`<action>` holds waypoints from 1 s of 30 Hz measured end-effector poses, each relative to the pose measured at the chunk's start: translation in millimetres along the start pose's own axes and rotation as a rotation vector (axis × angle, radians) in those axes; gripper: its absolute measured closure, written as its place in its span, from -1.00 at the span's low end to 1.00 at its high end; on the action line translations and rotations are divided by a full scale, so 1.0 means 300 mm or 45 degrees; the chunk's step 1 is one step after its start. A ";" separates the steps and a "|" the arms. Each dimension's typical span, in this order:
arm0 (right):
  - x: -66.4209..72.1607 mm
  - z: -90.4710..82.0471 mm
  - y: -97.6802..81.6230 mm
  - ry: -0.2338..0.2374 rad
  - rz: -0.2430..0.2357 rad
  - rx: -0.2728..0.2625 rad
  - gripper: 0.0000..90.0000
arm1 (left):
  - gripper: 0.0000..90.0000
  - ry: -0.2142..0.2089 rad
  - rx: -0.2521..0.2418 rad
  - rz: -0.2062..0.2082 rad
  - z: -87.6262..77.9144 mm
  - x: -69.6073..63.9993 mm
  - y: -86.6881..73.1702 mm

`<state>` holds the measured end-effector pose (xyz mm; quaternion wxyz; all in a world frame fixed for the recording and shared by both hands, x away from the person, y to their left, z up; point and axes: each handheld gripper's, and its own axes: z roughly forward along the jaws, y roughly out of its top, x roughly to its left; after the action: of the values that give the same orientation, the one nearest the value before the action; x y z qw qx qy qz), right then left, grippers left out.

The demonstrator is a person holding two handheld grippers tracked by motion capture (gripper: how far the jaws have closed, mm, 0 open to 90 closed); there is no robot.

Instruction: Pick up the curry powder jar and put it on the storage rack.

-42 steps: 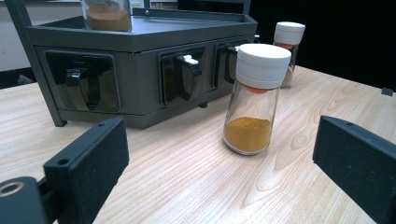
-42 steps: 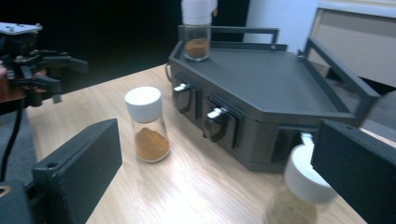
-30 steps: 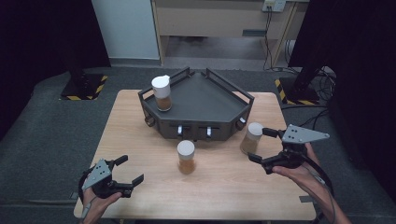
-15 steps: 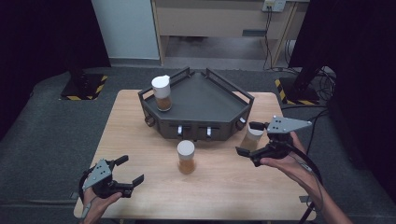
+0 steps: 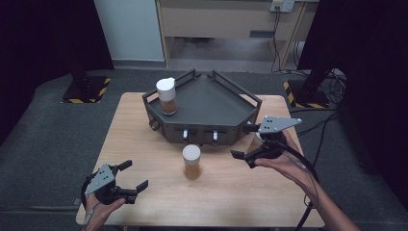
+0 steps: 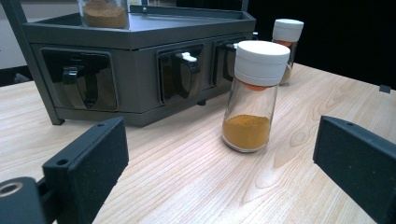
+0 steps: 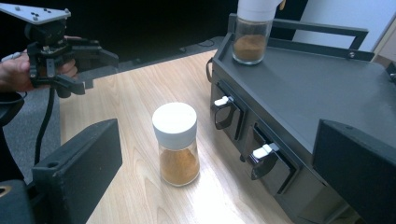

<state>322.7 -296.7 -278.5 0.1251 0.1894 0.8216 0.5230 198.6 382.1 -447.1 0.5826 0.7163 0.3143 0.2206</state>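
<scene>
A white-capped spice jar (image 5: 191,161) stands on the wooden table (image 5: 144,139), just before the dark rack (image 5: 207,108), which carries a second jar (image 5: 167,95). Both the left gripper (image 5: 126,181) and the right gripper (image 5: 245,144) have their jaws open, holding nothing.

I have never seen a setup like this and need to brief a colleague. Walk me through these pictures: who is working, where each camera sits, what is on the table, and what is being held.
A person sits at a wooden table, holding a hand-held gripping tool in each hand: the left tool and the right tool. Both stand open and hold nothing.

One picture is taken from above the table. The other two come from small cameras riding on the tools, looking out between their black jaws.

On the table stands a dark grey rack with a spice jar on its top. A second jar stands on the table in front of it, and a third jar farther back beside the rack, seen from the left tool's camera.
</scene>
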 end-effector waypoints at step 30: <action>-0.013 0.287 0.024 0.122 -0.066 0.126 -0.93 | -0.96 0.005 0.008 0.003 0.001 0.003 0.001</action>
<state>362.1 -225.8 -308.3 0.0896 0.1487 0.8561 0.4869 199.5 382.3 -446.8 0.5795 0.7180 0.3155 0.2217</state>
